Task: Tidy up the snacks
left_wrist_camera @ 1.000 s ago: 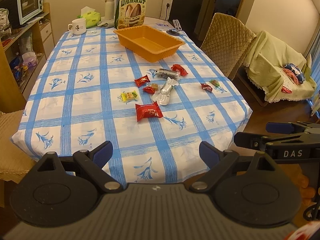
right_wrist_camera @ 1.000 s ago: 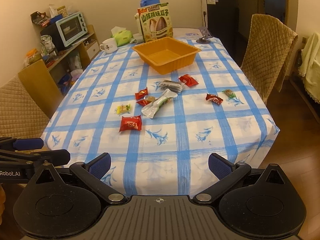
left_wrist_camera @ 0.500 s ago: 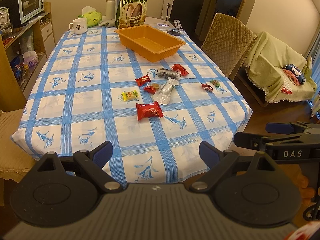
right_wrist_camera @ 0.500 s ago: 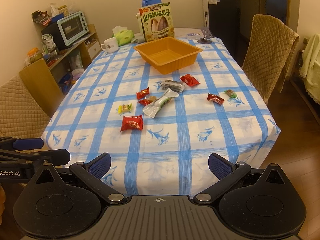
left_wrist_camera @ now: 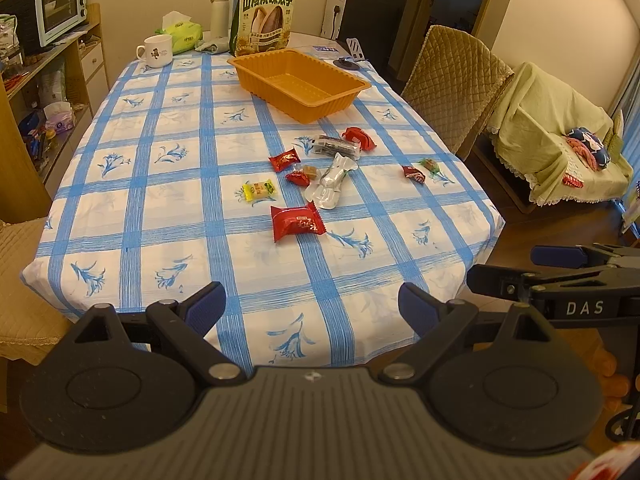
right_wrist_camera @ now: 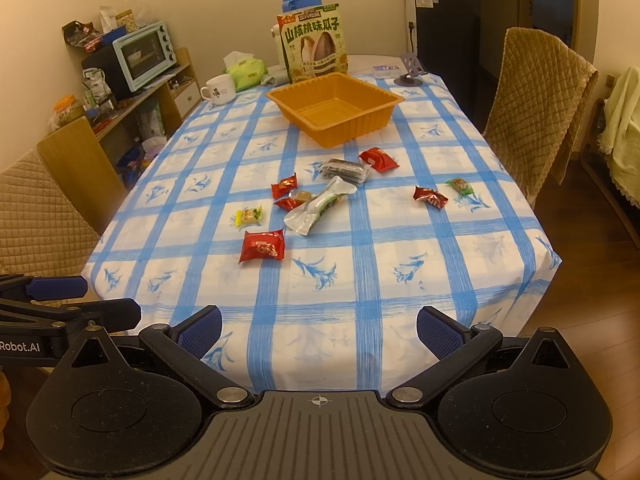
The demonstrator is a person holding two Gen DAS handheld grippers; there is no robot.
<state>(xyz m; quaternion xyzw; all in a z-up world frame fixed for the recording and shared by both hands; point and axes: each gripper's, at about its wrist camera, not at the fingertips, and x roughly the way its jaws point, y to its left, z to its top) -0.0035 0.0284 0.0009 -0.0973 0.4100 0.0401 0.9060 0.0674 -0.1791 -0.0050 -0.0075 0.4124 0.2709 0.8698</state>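
Several wrapped snacks lie scattered mid-table: a large red packet (left_wrist_camera: 297, 222) (right_wrist_camera: 262, 245) nearest, a yellow candy (left_wrist_camera: 259, 190) (right_wrist_camera: 249, 215), a silver pouch (left_wrist_camera: 331, 181) (right_wrist_camera: 319, 205), small red packets (left_wrist_camera: 283, 160) and two candies to the right (left_wrist_camera: 413, 173). An empty orange tray (left_wrist_camera: 298, 84) (right_wrist_camera: 335, 107) stands farther back. My left gripper (left_wrist_camera: 312, 306) is open and empty above the near table edge. My right gripper (right_wrist_camera: 319, 331) is open and empty beside it, also at the near edge.
A big seed bag (left_wrist_camera: 266, 18), thermos, tissue pack and white mug (left_wrist_camera: 157, 51) stand at the table's far end. Quilted chairs (right_wrist_camera: 538, 110) flank the table. A shelf with a toaster oven (right_wrist_camera: 144, 54) is at left, a covered sofa (left_wrist_camera: 556, 136) at right.
Both views have crept slightly closer to the table; the snacks and tray have not moved. Both grippers stay open.
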